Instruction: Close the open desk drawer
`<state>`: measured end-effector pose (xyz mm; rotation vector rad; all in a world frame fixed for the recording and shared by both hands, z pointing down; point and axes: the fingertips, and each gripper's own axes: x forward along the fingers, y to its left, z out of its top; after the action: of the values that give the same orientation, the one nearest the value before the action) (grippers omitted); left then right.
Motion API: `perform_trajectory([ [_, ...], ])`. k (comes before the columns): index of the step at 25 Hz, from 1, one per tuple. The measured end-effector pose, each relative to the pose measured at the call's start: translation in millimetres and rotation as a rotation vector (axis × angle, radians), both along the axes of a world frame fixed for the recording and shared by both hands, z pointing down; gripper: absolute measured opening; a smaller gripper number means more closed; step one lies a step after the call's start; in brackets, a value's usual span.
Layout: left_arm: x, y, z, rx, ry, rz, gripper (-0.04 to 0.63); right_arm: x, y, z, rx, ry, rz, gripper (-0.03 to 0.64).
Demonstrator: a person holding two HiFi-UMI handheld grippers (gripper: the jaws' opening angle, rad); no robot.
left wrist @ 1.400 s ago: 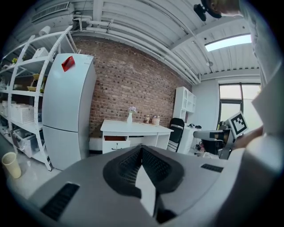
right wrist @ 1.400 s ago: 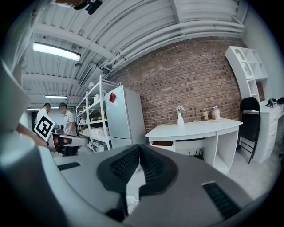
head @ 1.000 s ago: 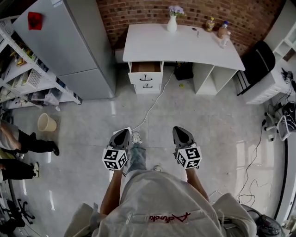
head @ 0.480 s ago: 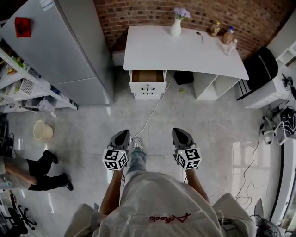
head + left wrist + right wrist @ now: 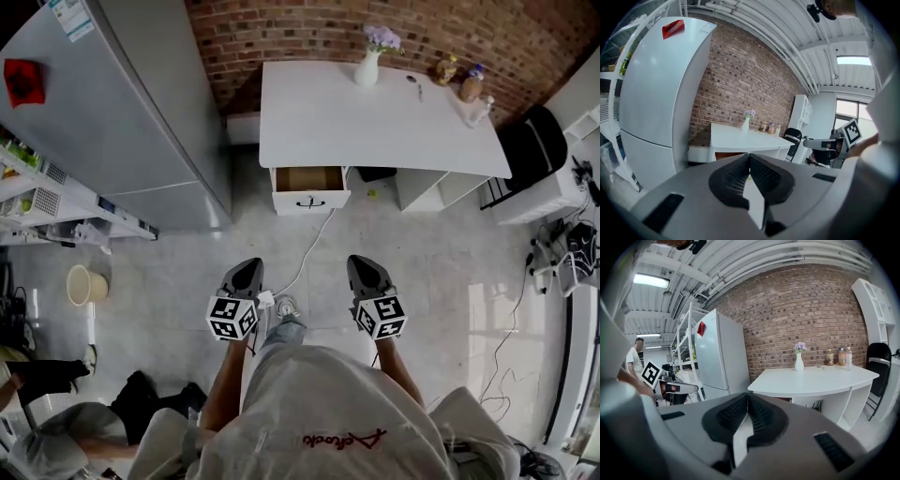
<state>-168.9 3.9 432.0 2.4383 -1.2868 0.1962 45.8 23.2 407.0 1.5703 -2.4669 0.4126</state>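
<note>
A white desk (image 5: 375,117) stands against the brick wall. Its top left drawer (image 5: 309,181) is pulled out, showing an empty brown inside and a black handle on its white front. My left gripper (image 5: 249,270) and my right gripper (image 5: 363,265) hang side by side over the floor, well short of the desk, both shut and empty. In the left gripper view the desk (image 5: 740,140) shows ahead above the closed jaws, with the right gripper (image 5: 834,144) beyond. In the right gripper view the desk (image 5: 815,378) lies ahead to the right.
A grey fridge (image 5: 122,122) stands left of the desk, shelving (image 5: 37,202) further left. A white cable (image 5: 309,248) runs over the floor from the desk to a plug block (image 5: 265,300). A vase (image 5: 368,66) and bottles (image 5: 469,86) stand on the desk. Black chair (image 5: 530,141) at right.
The desk and drawer have come nearer and lower in the head view as I walk toward them. The person at the left has dropped back out of view. Both grippers stay shut.
</note>
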Motion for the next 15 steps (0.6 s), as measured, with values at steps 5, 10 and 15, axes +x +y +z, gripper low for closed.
perform_trajectory([
  [5,-21,-48,-1,-0.009,0.011,0.035,0.012,-23,-42,-3,-0.008,0.004,0.028,0.018],
  [10,-25,-81,7,-0.022,0.015,0.085,0.012,-34,-62,3,-0.026,0.009,0.059,0.018],
  [15,-10,-95,13,-0.035,0.019,0.125,0.012,-23,-66,15,-0.068,0.005,0.089,0.018],
])
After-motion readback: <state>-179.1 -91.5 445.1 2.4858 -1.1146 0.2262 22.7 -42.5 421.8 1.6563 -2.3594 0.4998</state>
